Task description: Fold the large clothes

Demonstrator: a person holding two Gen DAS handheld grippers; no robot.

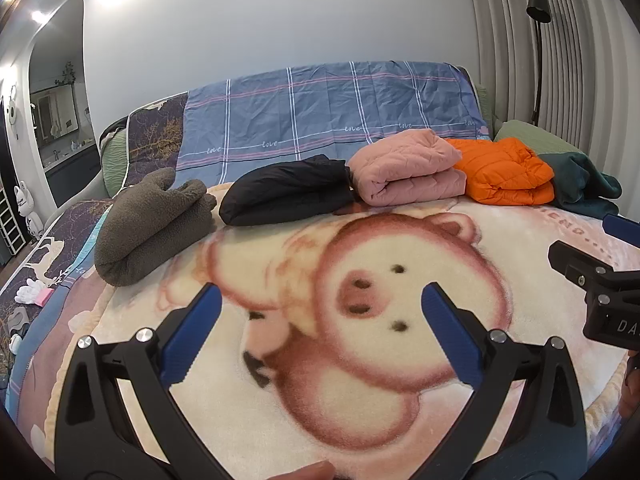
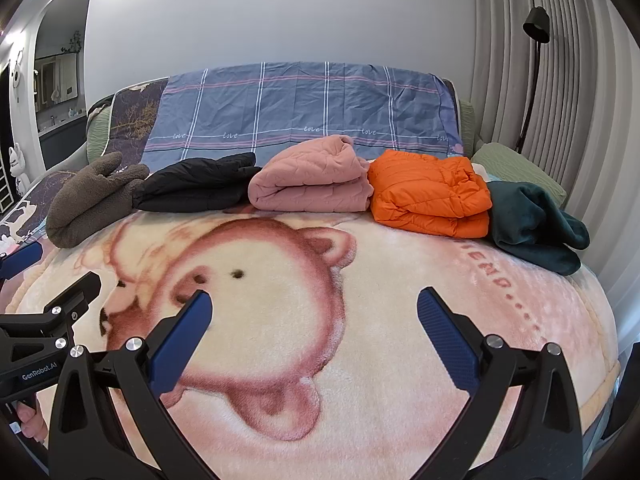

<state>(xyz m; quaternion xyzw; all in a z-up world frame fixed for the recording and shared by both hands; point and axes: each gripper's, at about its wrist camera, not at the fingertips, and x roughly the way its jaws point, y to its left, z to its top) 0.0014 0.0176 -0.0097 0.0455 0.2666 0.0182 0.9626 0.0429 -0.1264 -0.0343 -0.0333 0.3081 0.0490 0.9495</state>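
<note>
Several folded garments lie in a row at the far side of the bed: a grey-brown fleece (image 1: 152,224) (image 2: 92,200), a black jacket (image 1: 288,190) (image 2: 196,182), a pink quilted one (image 1: 408,166) (image 2: 312,174), an orange puffer jacket (image 1: 500,172) (image 2: 430,196) and a dark teal garment (image 1: 584,184) (image 2: 536,228). My left gripper (image 1: 320,296) is open and empty, above the bear-print blanket (image 1: 400,400). My right gripper (image 2: 314,300) is open and empty above the same blanket (image 2: 360,360); it also shows at the right edge of the left wrist view (image 1: 596,280).
A blue plaid sheet (image 1: 332,108) (image 2: 304,104) covers the headboard. Green pillows (image 2: 520,168) lie at the far right. A black floor lamp (image 2: 534,40) stands by the grey curtains. White gloves (image 1: 32,290) lie on the bed's left edge. A mirror (image 1: 56,92) is at left.
</note>
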